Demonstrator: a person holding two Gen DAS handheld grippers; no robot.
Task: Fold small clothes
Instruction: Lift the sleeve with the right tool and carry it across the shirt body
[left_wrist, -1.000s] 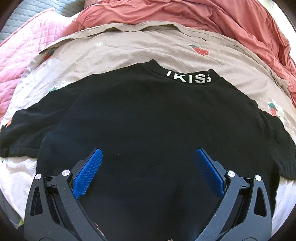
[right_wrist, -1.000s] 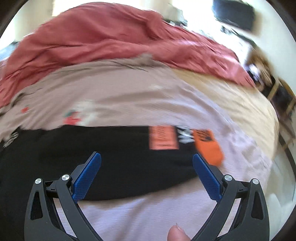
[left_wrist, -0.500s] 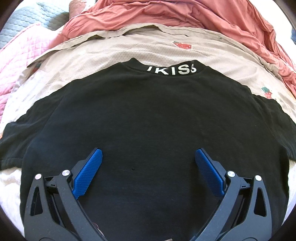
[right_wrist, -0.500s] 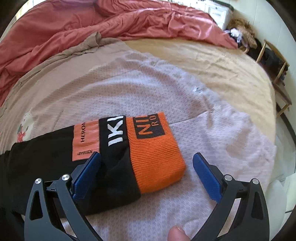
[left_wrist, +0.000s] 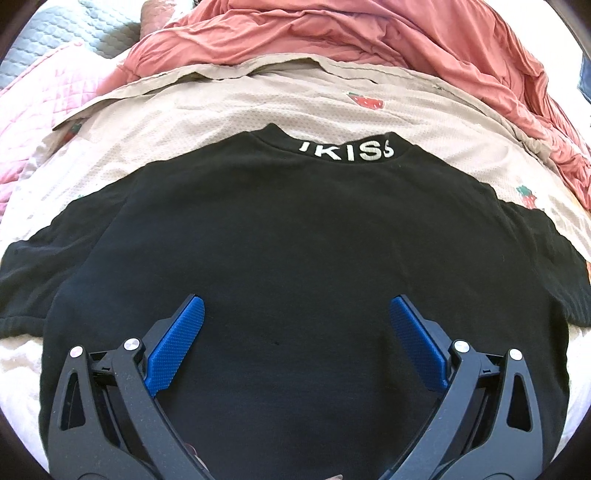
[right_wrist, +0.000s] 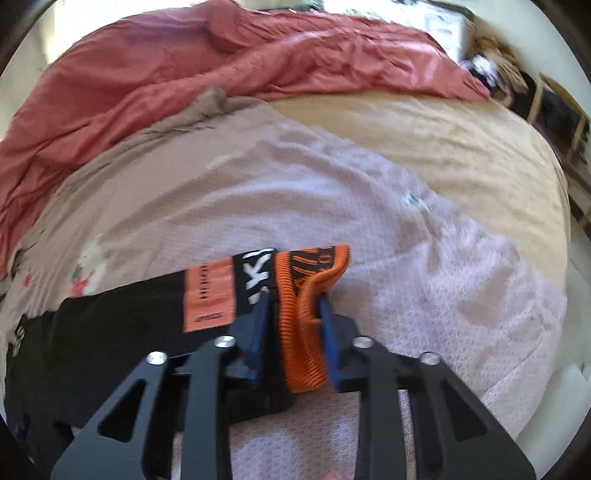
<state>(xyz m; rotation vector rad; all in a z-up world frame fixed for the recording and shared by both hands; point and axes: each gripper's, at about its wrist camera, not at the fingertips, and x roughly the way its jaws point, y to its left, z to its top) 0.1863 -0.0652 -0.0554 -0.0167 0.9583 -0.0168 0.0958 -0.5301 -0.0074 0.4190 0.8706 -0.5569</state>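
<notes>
A black short-sleeved cotton T-shirt (left_wrist: 295, 240) is seen spread flat, back upward, on a pale beige textured sheet printed with small strawberries (left_wrist: 258, 107), its collar bearing white lettering and pointing away from the left wrist camera. The left gripper (left_wrist: 295, 314) is held over the lower middle of the garment with its blue-padded fingers (left_wrist: 177, 343) set wide apart, nothing being caught between them. In the right wrist view, which is somewhat blurred, the right gripper (right_wrist: 293, 306) is closed narrowly on the ribbed orange cuff (right_wrist: 306, 332) at the end of the shirt's sleeve, the knit being bunched and raised between the two blue pads. Just beside the cuff, a black band with white letters and an orange rectangular label (right_wrist: 208, 299) are shown on the sleeve, which is stretched out toward the left of that view over the same pale sheet. A rumpled salmon-red duvet (left_wrist: 369, 33) is heaped along the far edge of the sheet, and a pink quilted blanket (left_wrist: 40, 96) is visible at the far left. A tan bedspread (right_wrist: 424, 140) lies beyond the sheet on the right, and a wooden chair (right_wrist: 561, 107) is partly seen at the edge.
</notes>
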